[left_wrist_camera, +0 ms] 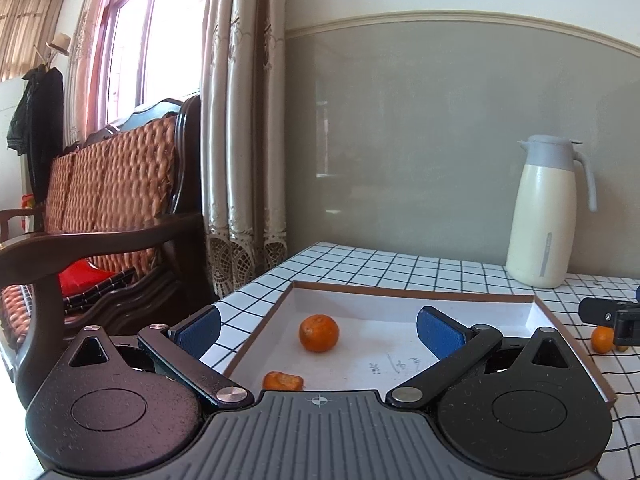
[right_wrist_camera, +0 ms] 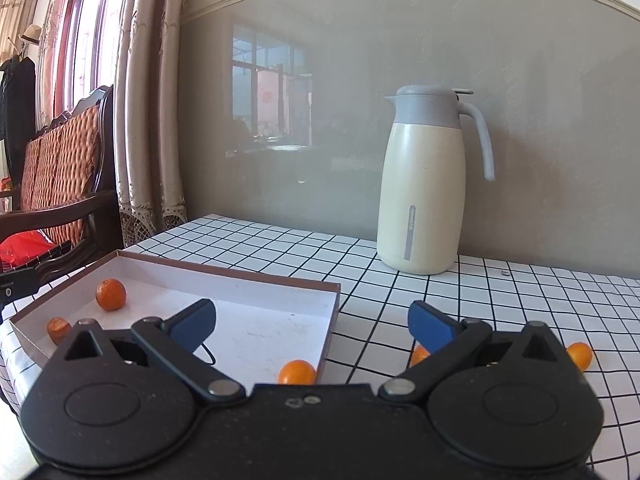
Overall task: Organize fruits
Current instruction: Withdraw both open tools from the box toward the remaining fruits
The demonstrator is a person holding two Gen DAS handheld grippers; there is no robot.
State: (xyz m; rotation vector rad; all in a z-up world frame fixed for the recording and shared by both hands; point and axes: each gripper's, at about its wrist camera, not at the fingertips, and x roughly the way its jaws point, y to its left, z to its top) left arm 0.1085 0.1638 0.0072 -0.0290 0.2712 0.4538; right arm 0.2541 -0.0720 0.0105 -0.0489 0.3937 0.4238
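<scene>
Left claw (left_wrist_camera: 318, 330): wide open, empty, over the tray's near left part.
Right claw (right_wrist_camera: 312, 326): wide open, empty, above the tray's right wall.
Tray (right_wrist_camera: 240, 276): near the desk's (right_wrist_camera: 400, 288) left edge; three oranges inside.
Loose oranges (right_wrist_camera: 580, 355): two on the desk, right of the tray.
Jug (right_wrist_camera: 424, 184): back edge of the desk, upright.

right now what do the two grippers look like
Both the left gripper and the right gripper are matte black plastic with round hubs, silver rivets and blue-padded fingers. The left body is ribbed with a small crosshair mark. No hands or sleeves show.
</scene>
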